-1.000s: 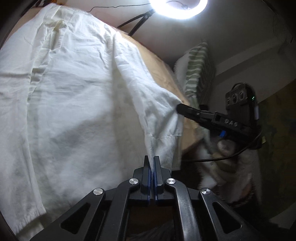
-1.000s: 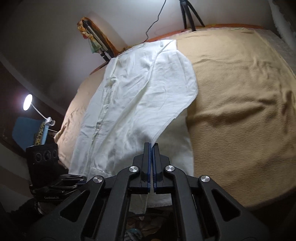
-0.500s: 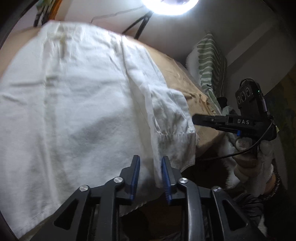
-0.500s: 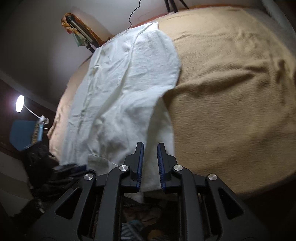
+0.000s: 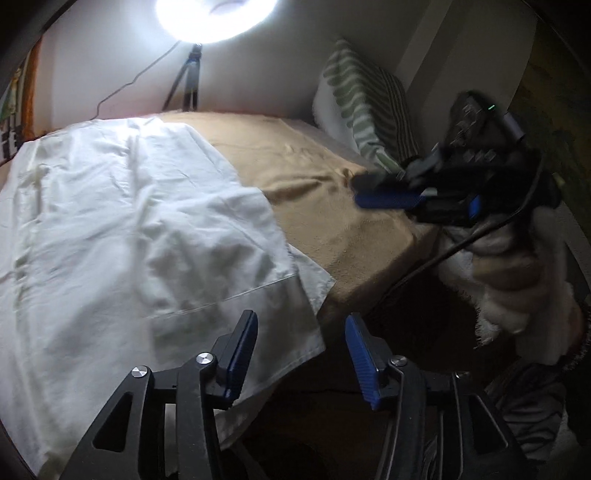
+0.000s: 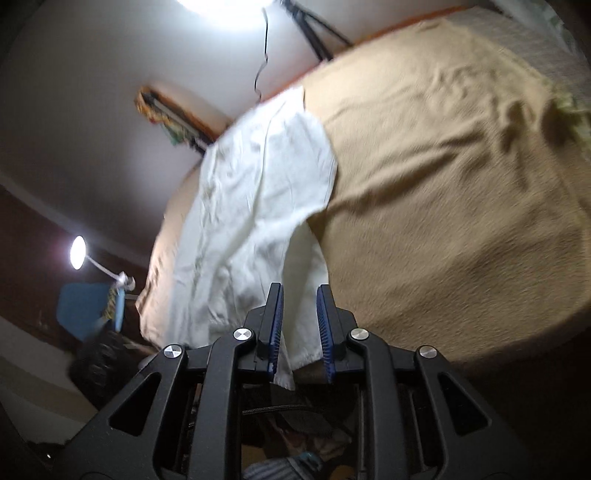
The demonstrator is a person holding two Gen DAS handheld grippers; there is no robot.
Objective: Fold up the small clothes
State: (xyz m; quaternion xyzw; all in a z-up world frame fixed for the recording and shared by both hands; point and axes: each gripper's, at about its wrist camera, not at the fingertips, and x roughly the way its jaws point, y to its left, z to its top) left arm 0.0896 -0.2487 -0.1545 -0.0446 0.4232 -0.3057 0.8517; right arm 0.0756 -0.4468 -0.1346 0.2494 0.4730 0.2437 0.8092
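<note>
A white garment (image 5: 122,236) lies spread on the tan blanket (image 5: 332,206), its near hem hanging over the bed's edge. My left gripper (image 5: 301,334) is at that hem with its jaws opening. A corner of the cloth shows between them, but the pads do not press on it. In the right wrist view the garment (image 6: 255,199) runs away from my right gripper (image 6: 300,317), whose jaws are also opening. The hem lies loose between its blue pads (image 6: 276,325). The left wrist view shows the right gripper (image 5: 384,195) over the bed's right edge, held by a hand in a fluffy white sleeve (image 5: 517,280).
A bright ring light (image 5: 216,14) on a tripod (image 5: 190,81) stands behind the bed. A green-striped pillow (image 5: 365,103) leans at the far right corner. A desk lamp (image 6: 77,253) and a blue object (image 6: 86,310) are left of the bed. Bare blanket (image 6: 443,184) fills the right.
Both grippers were shut on the garment's near edge a second ago and have since let go. The lifted cloth has dropped flat, and both grippers have swung to the right.
</note>
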